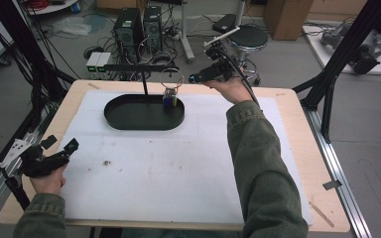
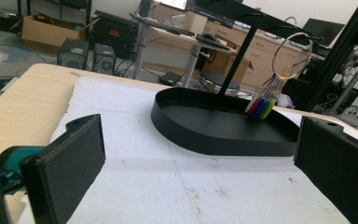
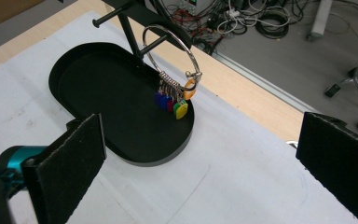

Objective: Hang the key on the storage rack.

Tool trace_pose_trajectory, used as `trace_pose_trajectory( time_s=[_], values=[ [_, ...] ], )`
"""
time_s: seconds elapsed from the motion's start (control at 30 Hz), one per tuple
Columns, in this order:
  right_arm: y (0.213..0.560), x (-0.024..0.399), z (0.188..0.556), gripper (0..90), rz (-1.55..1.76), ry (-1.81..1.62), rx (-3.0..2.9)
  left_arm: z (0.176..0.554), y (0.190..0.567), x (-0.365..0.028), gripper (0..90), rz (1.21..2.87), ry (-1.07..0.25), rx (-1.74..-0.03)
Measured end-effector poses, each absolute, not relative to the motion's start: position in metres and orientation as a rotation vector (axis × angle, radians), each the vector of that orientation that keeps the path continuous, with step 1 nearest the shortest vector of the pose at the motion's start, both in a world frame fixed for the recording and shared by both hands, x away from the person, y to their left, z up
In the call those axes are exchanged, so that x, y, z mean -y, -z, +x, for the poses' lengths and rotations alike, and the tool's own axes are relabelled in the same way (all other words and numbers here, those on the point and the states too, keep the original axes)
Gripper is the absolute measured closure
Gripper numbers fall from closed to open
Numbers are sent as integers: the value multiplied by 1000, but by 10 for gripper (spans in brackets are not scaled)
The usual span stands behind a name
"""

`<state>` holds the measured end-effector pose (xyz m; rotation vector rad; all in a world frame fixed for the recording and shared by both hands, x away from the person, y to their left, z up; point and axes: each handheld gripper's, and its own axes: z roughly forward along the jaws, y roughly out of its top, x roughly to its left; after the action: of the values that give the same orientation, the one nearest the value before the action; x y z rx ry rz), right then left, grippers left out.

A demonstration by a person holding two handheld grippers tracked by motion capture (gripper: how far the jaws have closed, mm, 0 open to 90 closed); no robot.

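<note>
Where cables litter the floor (image 1: pixel 178 29), a white mat (image 1: pixel 178 168) covers the table (image 1: pixel 297 129).

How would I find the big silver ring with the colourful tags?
Look at the black oval tray at the far side of the white mat. A black stand rises from it, and the metal ring hangs from its peg. It alone carries bright blue, red, yellow and orange tags.

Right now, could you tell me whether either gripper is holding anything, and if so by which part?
Nothing is held. The left gripper and the right gripper are both open, and the key ring hangs from the stand's peg, untouched.
</note>
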<state>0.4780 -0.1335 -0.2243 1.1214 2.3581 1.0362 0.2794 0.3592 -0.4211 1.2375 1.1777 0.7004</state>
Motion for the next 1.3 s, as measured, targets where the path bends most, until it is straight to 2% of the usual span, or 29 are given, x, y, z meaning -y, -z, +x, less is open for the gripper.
trace_pose_trajectory(
  time_s=[0.8,1.3],
  values=[
    [251,208,423,5,1203,-1105,-2210,278,420,-357,24,1257,-715,-1173],
    [286,253,394,5,1280,-1184,-2164,277,419,-357,24,1263,-720,-1174]
  ],
)
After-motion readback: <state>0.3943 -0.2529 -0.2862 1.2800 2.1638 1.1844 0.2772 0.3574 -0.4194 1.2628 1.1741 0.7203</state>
